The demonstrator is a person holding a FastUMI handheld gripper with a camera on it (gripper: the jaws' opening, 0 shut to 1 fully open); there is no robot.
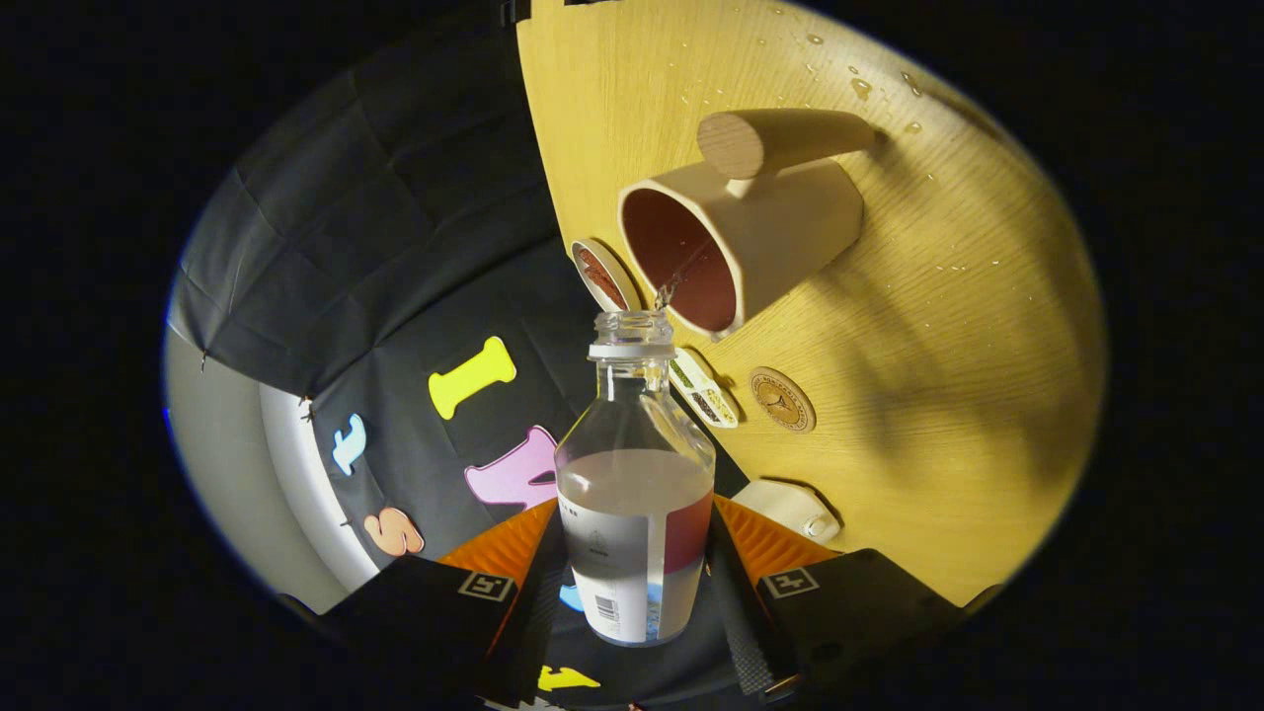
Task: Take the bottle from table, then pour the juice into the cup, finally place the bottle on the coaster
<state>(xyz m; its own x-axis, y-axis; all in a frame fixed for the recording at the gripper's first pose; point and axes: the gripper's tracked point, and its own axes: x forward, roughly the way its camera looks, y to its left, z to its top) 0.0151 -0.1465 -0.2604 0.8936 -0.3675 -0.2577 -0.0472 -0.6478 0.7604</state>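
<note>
Clear glass: your bottle (634, 494) is transparent, uncapped, with a threaded neck and a white collar ring; a label wraps its lower body.
Gripper state: your gripper (635, 583) is clamped on the bottle, one finger pressing each side of the labelled lower body.
Bottle position: you hold it between the fingers, neck pointing away from you toward the cup, the whole view rolled so the worktop stands on edge to one side.
Bottle contents: a pale, cloudy liquid fills roughly the lower half; its surface sits level across the body just above the label.
Pour: a thin stream leaves the bottle mouth and runs over the near rim into the cup.
Cup: the cup (736, 237) is cream outside, dark red inside, with a thick cylindrical wooden handle; its mouth lies just beyond the bottle opening.
Worktop: the worktop (948, 336) is light wood grain, and you can see scattered droplets on it beyond the cup.
Coaster: a round brown coaster (782, 399) lies flat on the worktop, near the bottle neck and apart from the cup.
Other items: a round disc (602, 275) with a red-brown face sits just beside the cup rim; a small patterned packet (703, 391) lies between the bottle neck and the coaster; a white object (790, 506) rests on the worktop just beside one finger.
</note>
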